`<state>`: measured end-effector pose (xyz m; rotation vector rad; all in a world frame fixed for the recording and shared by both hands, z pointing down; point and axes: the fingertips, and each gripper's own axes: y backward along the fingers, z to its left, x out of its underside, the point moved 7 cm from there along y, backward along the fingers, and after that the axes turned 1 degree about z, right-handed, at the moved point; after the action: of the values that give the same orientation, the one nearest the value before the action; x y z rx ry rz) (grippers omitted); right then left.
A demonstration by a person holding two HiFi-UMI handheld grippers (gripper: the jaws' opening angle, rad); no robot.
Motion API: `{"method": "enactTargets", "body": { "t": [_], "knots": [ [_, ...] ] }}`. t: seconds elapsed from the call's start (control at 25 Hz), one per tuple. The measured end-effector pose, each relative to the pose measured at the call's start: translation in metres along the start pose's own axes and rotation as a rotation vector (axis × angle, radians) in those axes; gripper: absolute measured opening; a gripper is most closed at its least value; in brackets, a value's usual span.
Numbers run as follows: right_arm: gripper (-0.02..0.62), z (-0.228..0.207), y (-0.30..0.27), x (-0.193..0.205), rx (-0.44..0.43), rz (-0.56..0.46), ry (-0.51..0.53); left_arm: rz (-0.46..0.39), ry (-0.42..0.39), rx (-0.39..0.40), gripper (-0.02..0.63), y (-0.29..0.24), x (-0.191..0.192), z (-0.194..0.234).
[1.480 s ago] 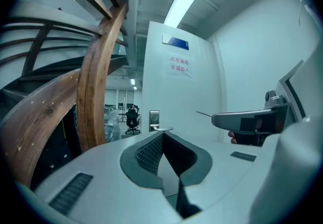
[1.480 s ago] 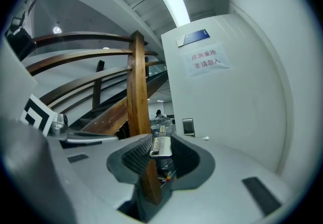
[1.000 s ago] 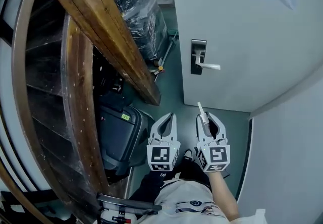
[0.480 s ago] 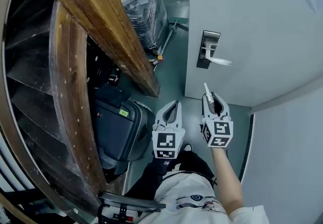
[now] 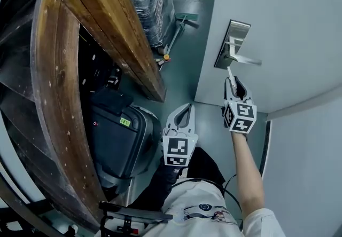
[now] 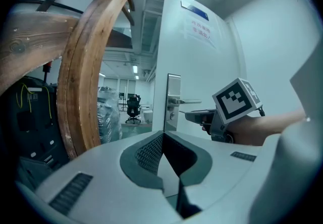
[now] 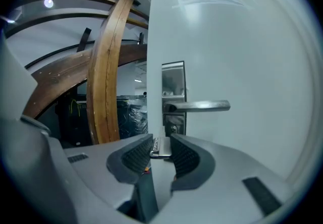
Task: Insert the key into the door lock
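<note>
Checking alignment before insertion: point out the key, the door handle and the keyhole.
key point(image 7: 161, 148), right gripper view, the metal showing between the jaws.
door handle point(image 7: 202, 106), right gripper view, middle of the lever.
keyhole point(image 7: 173, 128), right gripper view, the round cylinder below the handle.

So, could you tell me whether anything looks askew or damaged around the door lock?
Nothing stands out: the key sits straight in the right gripper, pointing toward the lock beneath the level door handle.

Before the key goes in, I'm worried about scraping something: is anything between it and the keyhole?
Nothing visible. The right gripper holds the key, and the keyhole lies bare just beyond its tip, slightly up and right. The lever handle sits above the keyhole, clear of that path.
</note>
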<state>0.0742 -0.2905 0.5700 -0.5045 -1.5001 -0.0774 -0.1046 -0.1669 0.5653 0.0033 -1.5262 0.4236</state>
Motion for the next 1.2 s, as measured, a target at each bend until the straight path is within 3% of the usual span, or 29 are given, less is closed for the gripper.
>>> {"method": "enactTargets", "body": {
  "t": [0.52,1.2],
  "knots": [
    [0.118,-0.013,-0.051,0.014,0.046,-0.010,0.000,-0.005,-0.001,0.003,0.005,-0.021,0.031,0.019],
    [0.118,-0.020,-0.061,0.017,0.050,-0.035,-0.025,0.007,0.004,0.000,0.005,-0.028,0.044,0.027]
  ]
}}
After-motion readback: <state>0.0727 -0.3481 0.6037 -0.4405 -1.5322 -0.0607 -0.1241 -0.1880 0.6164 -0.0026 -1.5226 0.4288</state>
